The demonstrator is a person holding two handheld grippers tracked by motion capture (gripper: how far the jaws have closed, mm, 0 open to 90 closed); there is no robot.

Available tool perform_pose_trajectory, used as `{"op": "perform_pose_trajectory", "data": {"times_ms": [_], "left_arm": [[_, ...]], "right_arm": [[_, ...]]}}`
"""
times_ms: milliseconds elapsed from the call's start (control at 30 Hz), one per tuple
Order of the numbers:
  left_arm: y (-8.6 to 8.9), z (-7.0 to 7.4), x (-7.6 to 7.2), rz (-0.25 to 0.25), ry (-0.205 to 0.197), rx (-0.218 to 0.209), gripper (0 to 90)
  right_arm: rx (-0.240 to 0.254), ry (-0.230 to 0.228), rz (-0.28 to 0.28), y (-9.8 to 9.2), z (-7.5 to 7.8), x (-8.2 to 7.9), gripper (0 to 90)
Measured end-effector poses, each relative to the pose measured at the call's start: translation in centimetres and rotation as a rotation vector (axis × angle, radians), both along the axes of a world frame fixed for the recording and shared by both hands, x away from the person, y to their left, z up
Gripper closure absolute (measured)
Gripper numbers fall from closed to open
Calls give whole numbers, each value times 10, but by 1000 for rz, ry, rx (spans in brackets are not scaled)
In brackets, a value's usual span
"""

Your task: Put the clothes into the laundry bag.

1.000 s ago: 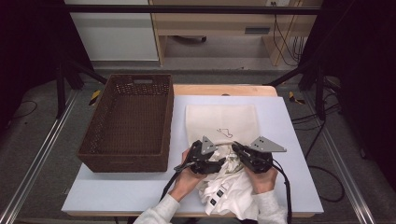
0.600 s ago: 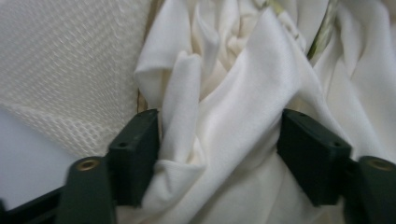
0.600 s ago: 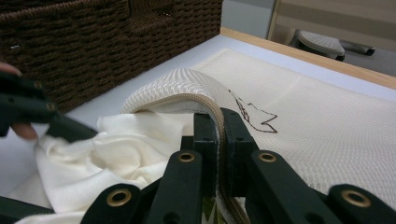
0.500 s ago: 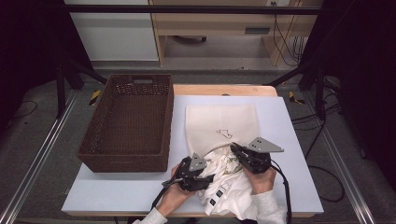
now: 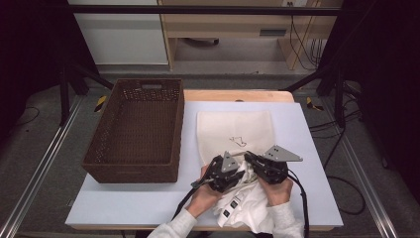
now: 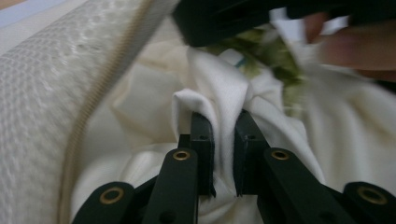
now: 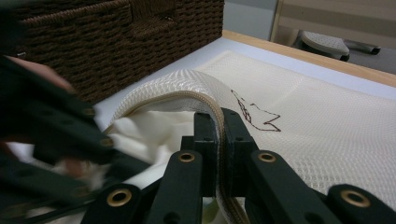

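A cream mesh laundry bag (image 5: 235, 130) with a small dark drawing lies flat on the table, its zippered mouth toward the person. My right gripper (image 5: 250, 158) is shut on the bag's zippered rim (image 7: 212, 105) and holds it lifted; in its own view the jaws (image 7: 219, 120) pinch the rim. A crumpled white garment (image 5: 242, 208) lies at the bag's mouth, partly inside. My left gripper (image 5: 240, 172) has just been closing on a fold of this white garment (image 6: 219, 93); its jaws (image 6: 224, 122) now press the cloth between them.
A dark brown wicker basket (image 5: 136, 130) stands on the left side of the table, close beside the bag. A wooden board (image 5: 237, 95) edges the table's far side. The table's front edge (image 5: 124, 225) runs just under the forearms.
The left gripper dropped back toward the person, then came forward to the bag's mouth, and its jaws closed on the white garment. The right gripper has stayed put on the bag's rim.
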State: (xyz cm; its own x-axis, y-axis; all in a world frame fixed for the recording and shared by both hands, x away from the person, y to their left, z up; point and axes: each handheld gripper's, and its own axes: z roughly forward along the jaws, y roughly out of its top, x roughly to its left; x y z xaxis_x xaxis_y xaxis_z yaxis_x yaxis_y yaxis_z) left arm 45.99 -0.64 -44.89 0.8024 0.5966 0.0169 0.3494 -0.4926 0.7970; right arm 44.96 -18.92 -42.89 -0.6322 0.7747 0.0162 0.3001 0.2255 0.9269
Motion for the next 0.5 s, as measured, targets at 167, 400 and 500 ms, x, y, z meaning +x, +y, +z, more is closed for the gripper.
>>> {"op": "perform_pose_trajectory", "data": {"times_ms": [167, 400, 500], "left_arm": [[6, -14, 20, 48, 49, -18, 766], [20, 8, -6, 22, 19, -27, 415], [31, 22, -22, -9, 11, -63, 341]], "right_arm": [[-6, -5, -1, 0, 1, -1, 865], [-17, -8, -17, -1, 1, -1, 865], [-15, -8, -19, -2, 2, -1, 864]]}}
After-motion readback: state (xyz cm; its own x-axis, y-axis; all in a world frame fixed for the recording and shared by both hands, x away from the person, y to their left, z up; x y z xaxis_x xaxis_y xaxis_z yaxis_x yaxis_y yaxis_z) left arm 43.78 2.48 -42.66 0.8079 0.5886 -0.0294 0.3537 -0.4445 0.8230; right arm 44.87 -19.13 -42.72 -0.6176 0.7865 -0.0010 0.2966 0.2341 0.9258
